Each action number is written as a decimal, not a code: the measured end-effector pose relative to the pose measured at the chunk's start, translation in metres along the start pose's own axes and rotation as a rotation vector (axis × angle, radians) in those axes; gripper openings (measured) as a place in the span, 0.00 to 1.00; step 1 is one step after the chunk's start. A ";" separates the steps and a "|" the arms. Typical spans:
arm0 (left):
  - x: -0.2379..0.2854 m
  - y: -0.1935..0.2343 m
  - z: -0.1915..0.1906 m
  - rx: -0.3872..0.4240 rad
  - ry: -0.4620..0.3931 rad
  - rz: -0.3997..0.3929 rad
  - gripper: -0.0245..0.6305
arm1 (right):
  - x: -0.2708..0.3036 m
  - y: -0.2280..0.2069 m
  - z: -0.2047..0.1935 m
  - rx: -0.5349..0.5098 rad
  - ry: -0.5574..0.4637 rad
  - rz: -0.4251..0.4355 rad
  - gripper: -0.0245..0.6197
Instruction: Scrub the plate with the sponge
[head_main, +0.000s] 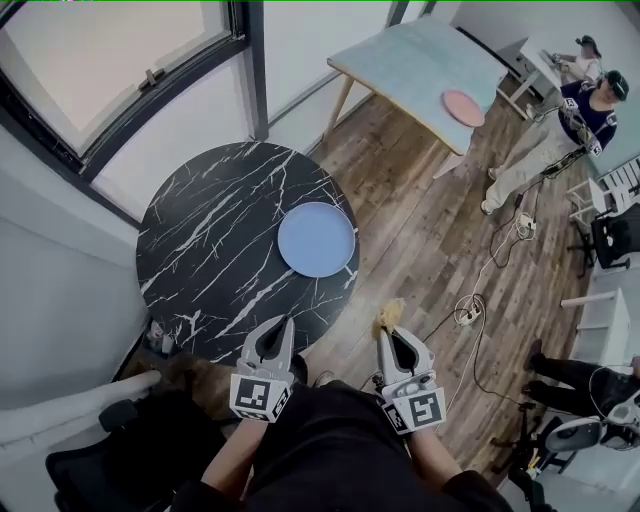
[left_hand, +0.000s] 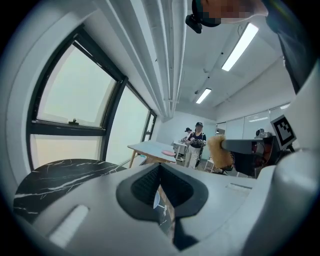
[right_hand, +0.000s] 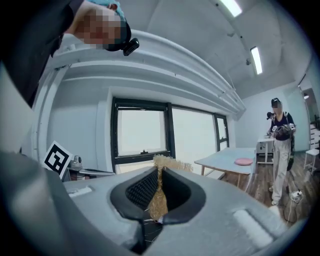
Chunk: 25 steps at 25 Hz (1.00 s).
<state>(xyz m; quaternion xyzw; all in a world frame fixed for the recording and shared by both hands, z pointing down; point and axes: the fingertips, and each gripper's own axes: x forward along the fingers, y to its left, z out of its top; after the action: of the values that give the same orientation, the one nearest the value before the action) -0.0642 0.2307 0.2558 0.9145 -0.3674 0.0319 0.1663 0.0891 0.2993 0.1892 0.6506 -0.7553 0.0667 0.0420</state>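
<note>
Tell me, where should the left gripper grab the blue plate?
By its rim, at the edge nearest the person, I'd guess. The blue plate lies flat on the round table, near the table's edge, so only the thin rim offers a hold. The left gripper, shut now, must open first.

Steep overhead; two level, along jaws

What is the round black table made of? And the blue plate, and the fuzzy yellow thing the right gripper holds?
Round table: white veins on black, so marble or a marble-look print.
Blue plate: smooth, even colour; plastic or ceramic, can't tell.
Sponge, pinched in the right gripper: tan, wiry, frayed fibres, probably loofah-like plant fibre.
</note>
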 end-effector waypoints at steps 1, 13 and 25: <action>0.004 0.007 -0.002 0.001 0.012 -0.008 0.04 | 0.008 0.001 0.002 0.003 0.003 -0.008 0.08; 0.044 0.059 -0.048 -0.112 0.162 0.004 0.19 | 0.087 0.005 -0.001 -0.026 0.044 0.050 0.08; 0.121 0.098 -0.105 -0.285 0.289 0.180 0.22 | 0.163 -0.037 -0.042 -0.005 0.120 0.214 0.08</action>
<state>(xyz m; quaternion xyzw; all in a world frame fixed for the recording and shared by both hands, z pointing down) -0.0359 0.1194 0.4042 0.8312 -0.4207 0.1249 0.3412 0.1003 0.1415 0.2569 0.5612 -0.8166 0.1078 0.0814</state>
